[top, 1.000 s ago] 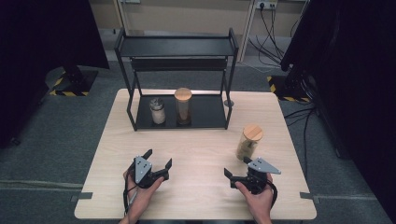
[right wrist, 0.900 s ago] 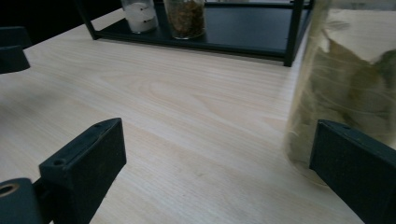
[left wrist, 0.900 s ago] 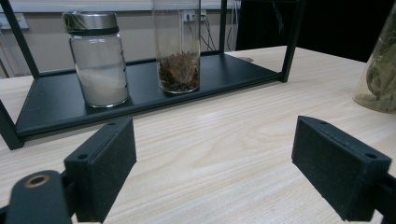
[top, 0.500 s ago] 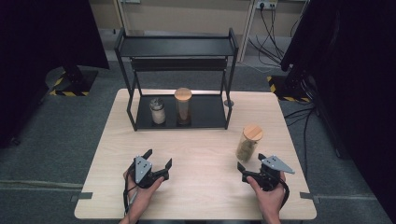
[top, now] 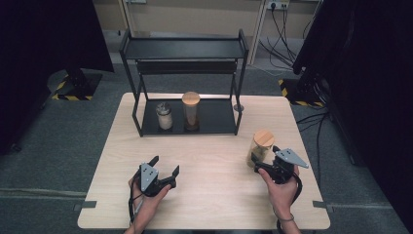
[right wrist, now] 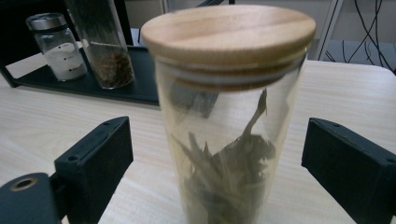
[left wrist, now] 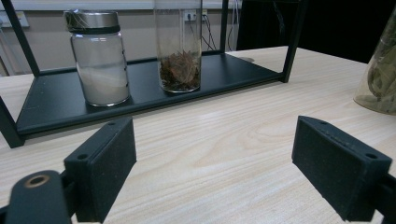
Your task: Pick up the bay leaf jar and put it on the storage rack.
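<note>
Tongs on the right (right wrist: 215, 163) have just been closing around the wooden-lidded herb jar (right wrist: 229, 135), mid-frame, pads not touching yet. I'd centre them below the lid and squeeze evenly. Left tongs (left wrist: 215, 163) sit wide apart over bare desk (left wrist: 224, 140).

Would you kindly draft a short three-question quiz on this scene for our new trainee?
1. True or false: the right claw already presses on the herb jar.
2. How many jars stand on the rack?
3. Which jar on the rack has a metal lid: A the white-powder jar, B the tall jar?

Key:
1. False: the jar stands between the jaws, which have just been closing, with gaps on both sides.
2. Two.
3. A.
</note>
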